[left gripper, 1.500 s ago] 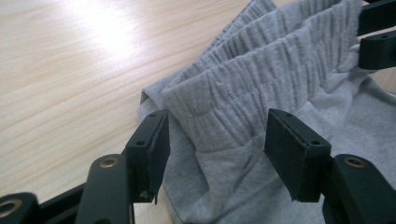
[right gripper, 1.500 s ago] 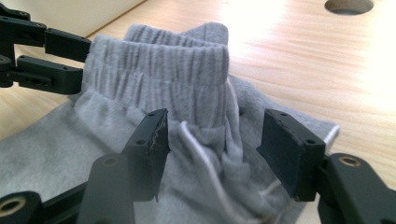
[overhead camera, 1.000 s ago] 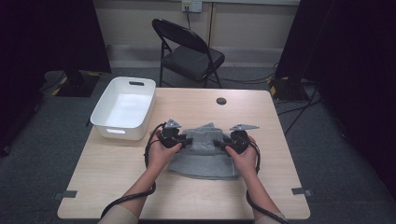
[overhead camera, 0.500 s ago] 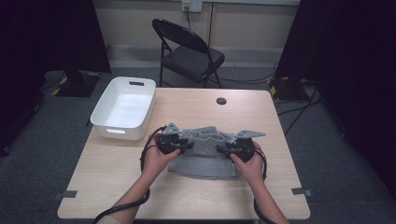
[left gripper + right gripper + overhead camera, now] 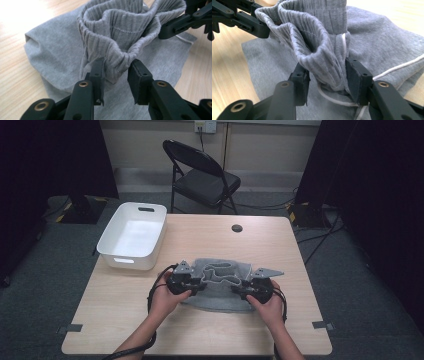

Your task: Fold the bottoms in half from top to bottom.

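A grey garment (image 5: 220, 301) lies flat on the wooden table (image 5: 120, 315), its ribbed waistband (image 5: 222, 272) bunched up between my two grippers. My left gripper (image 5: 202, 282) points right at the band's left end. In the left gripper view its jaws have just eased open a little, but the left gripper (image 5: 116, 72) still pinches a fold of waistband (image 5: 112, 47). My right gripper (image 5: 235, 290) points left at the other end. Its jaws have just been opening, so the right gripper (image 5: 327, 77) stands loose around the waistband (image 5: 322, 57) and a white drawstring (image 5: 397, 67).
A white plastic bin (image 5: 132, 236) stands at the table's far left corner. A small black disc (image 5: 237, 228) lies near the far edge. A folding chair (image 5: 202, 175) is behind the table. Bare wood lies left and right of the garment.
Both hands have drawn the waistband a little toward the near edge, over the garment. The right gripper has shifted slightly to the right.
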A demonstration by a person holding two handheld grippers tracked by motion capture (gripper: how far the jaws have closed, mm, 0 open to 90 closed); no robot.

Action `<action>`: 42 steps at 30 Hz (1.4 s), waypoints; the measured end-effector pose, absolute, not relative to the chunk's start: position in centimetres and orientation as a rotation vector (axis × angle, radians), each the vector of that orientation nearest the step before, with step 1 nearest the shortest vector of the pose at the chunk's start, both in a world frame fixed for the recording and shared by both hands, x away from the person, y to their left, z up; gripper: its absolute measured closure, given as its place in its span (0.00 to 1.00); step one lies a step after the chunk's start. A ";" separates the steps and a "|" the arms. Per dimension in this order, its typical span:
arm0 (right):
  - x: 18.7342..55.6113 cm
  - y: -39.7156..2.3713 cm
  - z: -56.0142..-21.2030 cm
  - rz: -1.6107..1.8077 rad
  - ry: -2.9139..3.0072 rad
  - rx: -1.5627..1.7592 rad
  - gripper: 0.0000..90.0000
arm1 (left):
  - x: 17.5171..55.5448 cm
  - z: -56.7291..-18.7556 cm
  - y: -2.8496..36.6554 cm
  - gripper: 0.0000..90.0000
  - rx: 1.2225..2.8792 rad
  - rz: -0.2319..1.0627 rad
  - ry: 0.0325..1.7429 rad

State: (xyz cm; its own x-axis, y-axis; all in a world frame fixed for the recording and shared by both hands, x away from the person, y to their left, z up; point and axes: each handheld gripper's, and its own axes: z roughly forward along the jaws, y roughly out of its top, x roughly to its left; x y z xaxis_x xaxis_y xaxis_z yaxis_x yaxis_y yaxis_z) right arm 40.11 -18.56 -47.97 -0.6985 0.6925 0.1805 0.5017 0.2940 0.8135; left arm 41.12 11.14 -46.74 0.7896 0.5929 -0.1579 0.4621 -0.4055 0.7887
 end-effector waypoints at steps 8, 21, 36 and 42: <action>39.6 -18.8 -48.0 1.353 2.368 1.103 0.53 | 40.8 -47.3 11.4 0.70 2.085 0.164 0.797; 39.5 -19.9 -46.7 1.316 2.369 1.115 0.40 | 41.3 -45.3 12.4 0.47 2.019 0.190 0.856; 40.4 -23.0 -44.4 1.312 2.258 1.200 0.38 | 42.3 -43.6 12.1 0.44 1.980 0.226 0.859; 41.0 -21.6 -44.9 1.322 2.282 1.187 0.39 | 42.2 -44.2 11.2 0.45 2.011 0.218 0.831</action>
